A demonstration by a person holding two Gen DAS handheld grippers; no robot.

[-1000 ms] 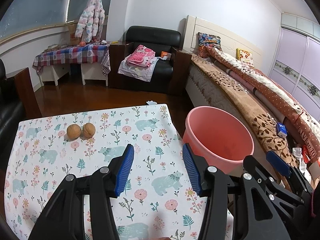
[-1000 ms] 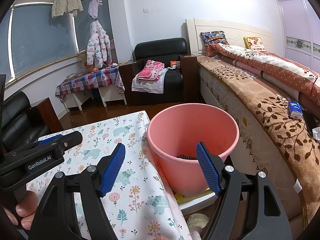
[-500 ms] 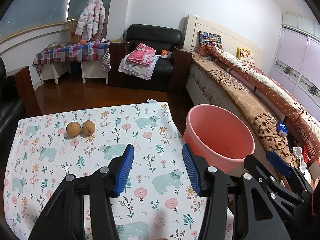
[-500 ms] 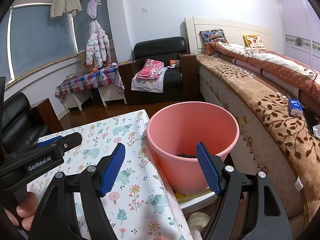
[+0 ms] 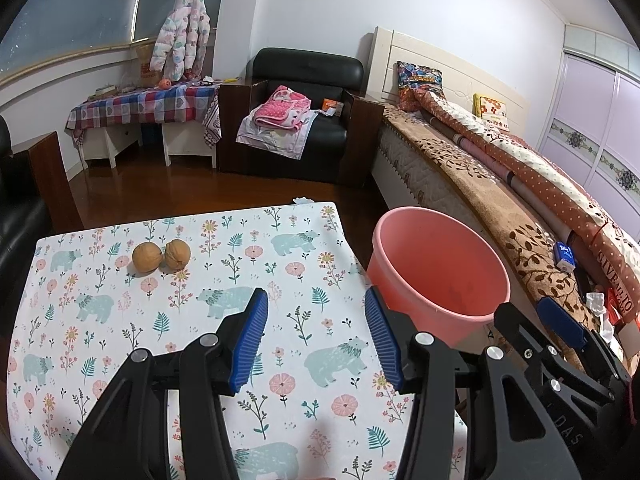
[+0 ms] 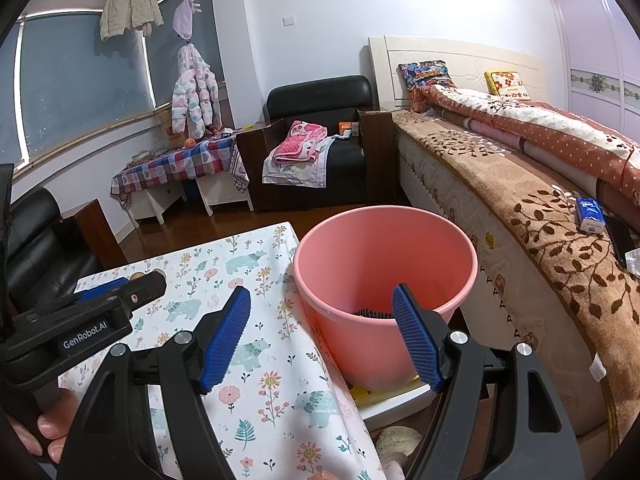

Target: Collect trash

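Observation:
Two brown walnuts (image 5: 161, 255) lie side by side on the far left of a table with a floral bear-print cloth (image 5: 224, 312). A pink plastic bucket (image 5: 436, 268) stands beside the table's right edge; it also shows in the right wrist view (image 6: 384, 280), with a dark object at its bottom (image 6: 374, 313). My left gripper (image 5: 316, 336) is open and empty above the cloth, nearer than the walnuts. My right gripper (image 6: 320, 332) is open and empty, in front of the bucket's near rim. The left gripper (image 6: 80, 320) shows at the left of the right wrist view.
A bed with brown and orange covers (image 5: 500, 184) runs along the right, close behind the bucket. A black armchair with pink cloths (image 5: 304, 120) and a low table with a checked cloth (image 5: 140, 104) stand at the far wall. A black sofa (image 6: 36, 256) is at the left.
Both views have shifted only slightly. Both grippers stay open and empty.

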